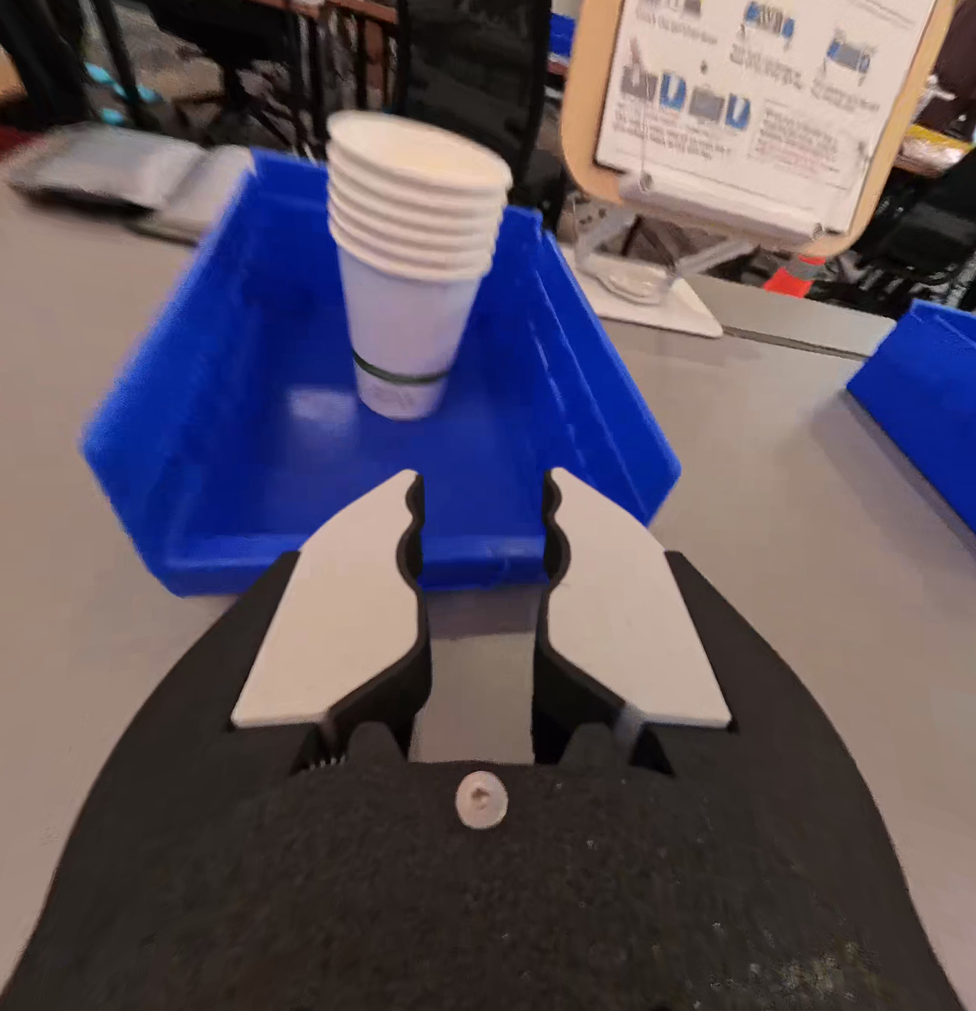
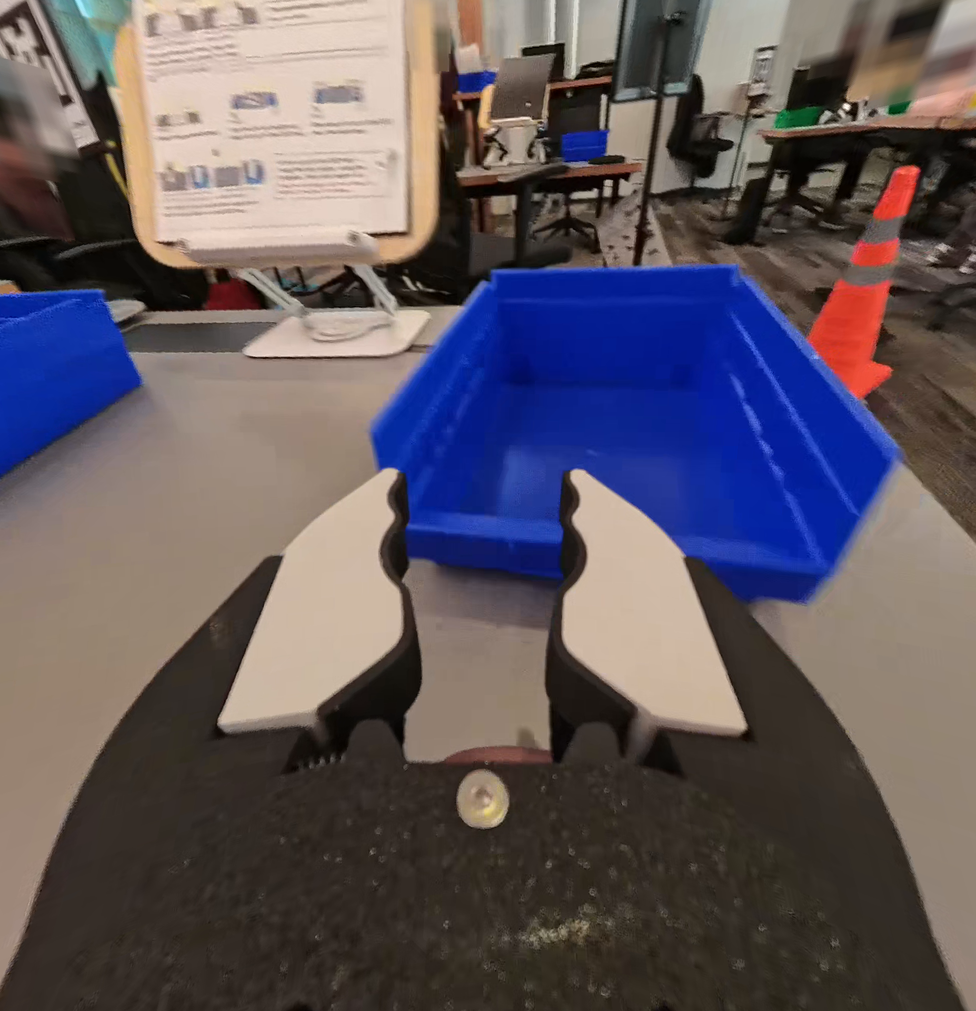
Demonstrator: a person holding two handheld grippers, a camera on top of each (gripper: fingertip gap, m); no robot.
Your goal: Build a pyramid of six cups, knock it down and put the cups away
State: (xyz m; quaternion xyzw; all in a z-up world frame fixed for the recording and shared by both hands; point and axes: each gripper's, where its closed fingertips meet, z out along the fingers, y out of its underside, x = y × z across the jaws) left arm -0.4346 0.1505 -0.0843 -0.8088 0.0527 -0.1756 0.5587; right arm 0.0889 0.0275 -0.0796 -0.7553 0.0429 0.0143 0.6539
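Observation:
A stack of several nested white paper cups stands upright inside a blue bin on the grey table, in the left wrist view. My left gripper is open and empty, its tips just over the bin's near wall, short of the cups. In the right wrist view a second blue bin holds nothing. My right gripper is open and empty, its tips at that bin's near left corner.
A wooden stand with a printed sheet stands at the table's far edge between the bins; it also shows in the right wrist view. An orange traffic cone is on the floor beyond the right bin. A laptop lies far left.

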